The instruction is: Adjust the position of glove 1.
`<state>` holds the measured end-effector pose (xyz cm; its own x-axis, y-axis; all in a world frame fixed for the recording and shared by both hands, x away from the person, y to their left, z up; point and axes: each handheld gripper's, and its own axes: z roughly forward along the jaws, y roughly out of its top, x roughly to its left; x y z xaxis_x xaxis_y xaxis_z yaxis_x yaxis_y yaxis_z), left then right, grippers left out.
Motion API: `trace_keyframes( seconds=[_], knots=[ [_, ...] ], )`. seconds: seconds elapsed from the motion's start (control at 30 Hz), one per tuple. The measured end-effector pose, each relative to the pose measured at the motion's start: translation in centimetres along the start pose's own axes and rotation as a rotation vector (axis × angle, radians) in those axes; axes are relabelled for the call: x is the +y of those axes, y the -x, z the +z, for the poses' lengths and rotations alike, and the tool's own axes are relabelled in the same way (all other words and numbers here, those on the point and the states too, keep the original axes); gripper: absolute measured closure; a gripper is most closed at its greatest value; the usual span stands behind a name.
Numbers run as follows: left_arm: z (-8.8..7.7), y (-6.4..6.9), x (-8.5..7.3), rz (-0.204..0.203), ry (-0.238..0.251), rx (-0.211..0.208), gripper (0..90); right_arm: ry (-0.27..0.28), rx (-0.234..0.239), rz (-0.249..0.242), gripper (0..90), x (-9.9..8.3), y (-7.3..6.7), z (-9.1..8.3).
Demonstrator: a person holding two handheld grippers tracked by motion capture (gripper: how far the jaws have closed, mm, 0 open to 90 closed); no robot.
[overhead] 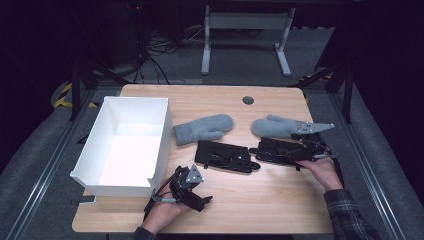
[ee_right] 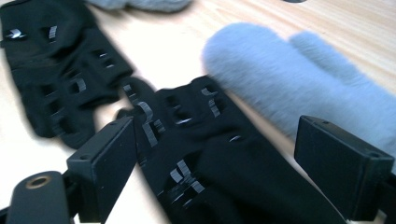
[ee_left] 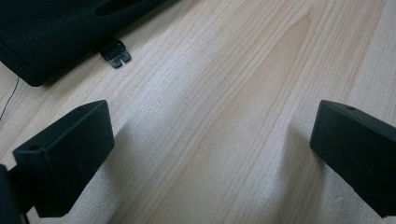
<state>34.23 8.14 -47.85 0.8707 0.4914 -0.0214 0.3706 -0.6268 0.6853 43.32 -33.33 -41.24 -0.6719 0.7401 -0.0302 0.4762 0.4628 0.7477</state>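
1. High view: a pale wooden table [overhead: 280, 200] carries a white open box [overhead: 95, 172] at the left, two grey fleece mittens side by side beyond the middle, and two black gloves in front of them. The right gripper [overhead: 320, 145] hovers at the wrist end of the right black glove [overhead: 277, 150], which lies with its long axis across the table, fingers pointing toward the left black glove [overhead: 225, 156]. The right hand is plainly the nearer one to it; the left gripper [overhead: 197, 195] sits low by the front edge, just beside the box's near corner and apart from both gloves.

2. Left gripper view: the two black jaws stand spread wide over bare wood grain, with nothing between them. A dark fabric edge [ee_left: 56, 32] with a small black plastic clip [ee_left: 115, 52] lies ahead and to the upper left, well short of the jaws.

3. Right gripper view: the jaws stand spread, straddling the right black glove [ee_right: 210, 158] without yet pinching it; the cuff runs between them, so I judge a straight closing would catch it across its width. The glove is thin, matt knit with small reflective tabs on the fingers, and looks limp. The right grey mitten [ee_right: 299, 84], soft, fuzzy and rounded, touches the glove's far edge and lies just beside the farther jaw, so it may get caught too.
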Motion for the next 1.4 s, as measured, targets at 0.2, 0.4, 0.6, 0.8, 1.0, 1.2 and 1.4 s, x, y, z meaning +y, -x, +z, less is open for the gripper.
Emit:
trace_keyframes(
  seconds=[0.2,0.4,0.6,0.8,1.0,1.2,1.4],
  knots=[
    [0.0,0.0,0.0,0.000,0.000,0.000,0.1,-0.011,-0.012,0.005,14.2,1.5,1.8,1.5],
    [0.0,0.0,0.0,0.000,0.001,0.001,0.2,-0.006,-0.025,0.036,15.3,2.7,3.7,2.6],
    [0.0,0.0,0.0,-0.001,0.002,0.000,0.2,-0.011,-0.021,0.066,19.0,2.5,5.2,3.8],
    [0.0,0.0,0.0,0.000,0.001,0.001,0.2,-0.042,-0.029,0.085,27.6,1.6,6.1,4.9],
    [0.0,0.0,0.0,-0.001,0.001,0.001,0.2,-0.056,-0.051,0.070,49.4,1.3,6.6,5.3],
    [0.0,0.0,0.0,-0.002,0.002,0.001,0.2,-0.063,-0.078,0.041,74.8,1.0,6.6,5.4],
    [0.0,0.0,0.0,-0.002,0.002,0.001,0.2,-0.063,-0.109,0.010,83.7,1.4,6.4,5.2]
  ],
)
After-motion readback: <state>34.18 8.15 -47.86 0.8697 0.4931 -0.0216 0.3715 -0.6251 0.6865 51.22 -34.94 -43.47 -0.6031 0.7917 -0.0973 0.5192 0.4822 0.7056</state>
